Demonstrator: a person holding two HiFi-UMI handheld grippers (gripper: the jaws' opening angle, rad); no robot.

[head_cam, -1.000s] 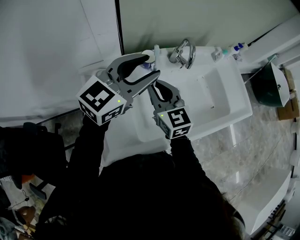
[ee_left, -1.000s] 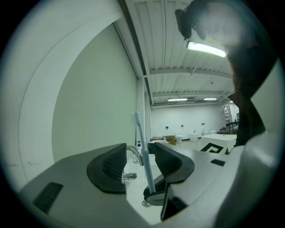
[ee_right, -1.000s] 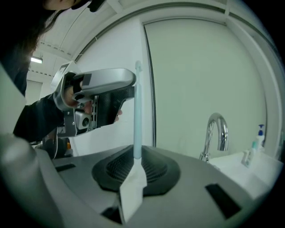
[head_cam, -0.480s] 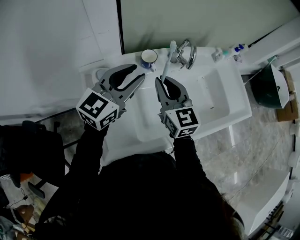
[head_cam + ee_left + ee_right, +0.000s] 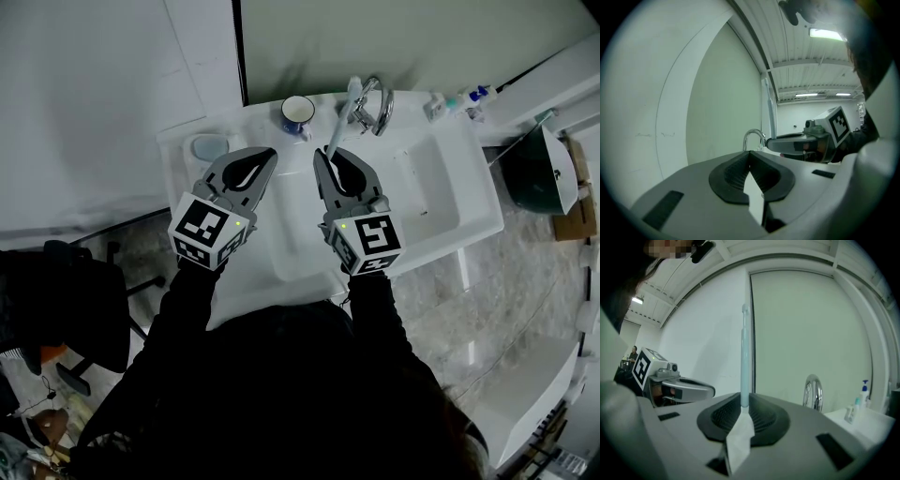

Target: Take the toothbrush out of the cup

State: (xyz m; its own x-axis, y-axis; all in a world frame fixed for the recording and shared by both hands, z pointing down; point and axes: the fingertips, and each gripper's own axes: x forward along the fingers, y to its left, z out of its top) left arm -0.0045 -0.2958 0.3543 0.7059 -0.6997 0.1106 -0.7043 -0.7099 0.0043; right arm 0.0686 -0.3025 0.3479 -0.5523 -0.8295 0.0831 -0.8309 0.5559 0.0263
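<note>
The white cup (image 5: 298, 114) with a blue rim stands at the back of the sink counter, apart from both grippers. My right gripper (image 5: 327, 153) is shut on the lower end of the pale blue toothbrush (image 5: 341, 117), which slants up past the tap, clear of the cup. In the right gripper view the toothbrush (image 5: 744, 352) stands upright out of the right gripper (image 5: 742, 405). My left gripper (image 5: 272, 152) sits in front of the cup, shut with nothing in it. The left gripper view shows the left gripper (image 5: 750, 153) closed and empty.
A chrome tap (image 5: 375, 106) stands behind the white basin (image 5: 427, 192). A pale blue soap dish (image 5: 208, 147) lies at the counter's left. Small bottles (image 5: 473, 96) stand at the back right. A wall rises right behind the sink.
The left gripper let go of the cup, drew back toward me and shut. The right gripper lifted the toothbrush out of the cup and to the right.
</note>
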